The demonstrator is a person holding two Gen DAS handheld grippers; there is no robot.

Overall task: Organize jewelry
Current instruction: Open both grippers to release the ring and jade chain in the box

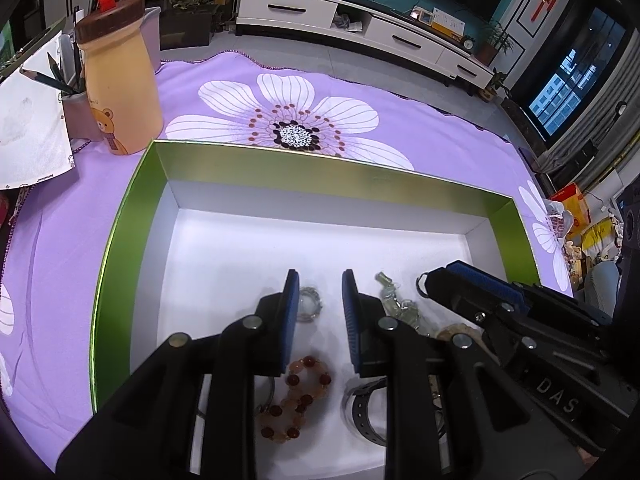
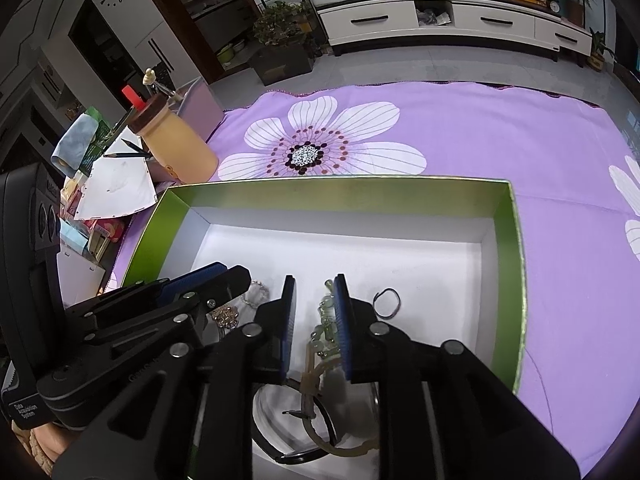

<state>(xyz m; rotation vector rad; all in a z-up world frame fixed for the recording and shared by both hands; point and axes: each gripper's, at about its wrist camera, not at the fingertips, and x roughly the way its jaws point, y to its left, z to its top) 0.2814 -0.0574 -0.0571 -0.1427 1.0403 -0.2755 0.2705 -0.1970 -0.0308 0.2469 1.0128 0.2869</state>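
With both the left gripper (image 1: 320, 280) and right gripper (image 2: 315, 286) parted and empty over the box (image 2: 508, 240), a careless closure risks snagging the tangled green beads (image 2: 326, 320).

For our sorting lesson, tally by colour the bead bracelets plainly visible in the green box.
Red-brown bead bracelet: 1
Clear bead bracelet: 1
Green bead bracelet: 1
Total: 3

Black tool (image 1: 320, 280), blue pads (image 1: 291, 320), apparently silver screws.
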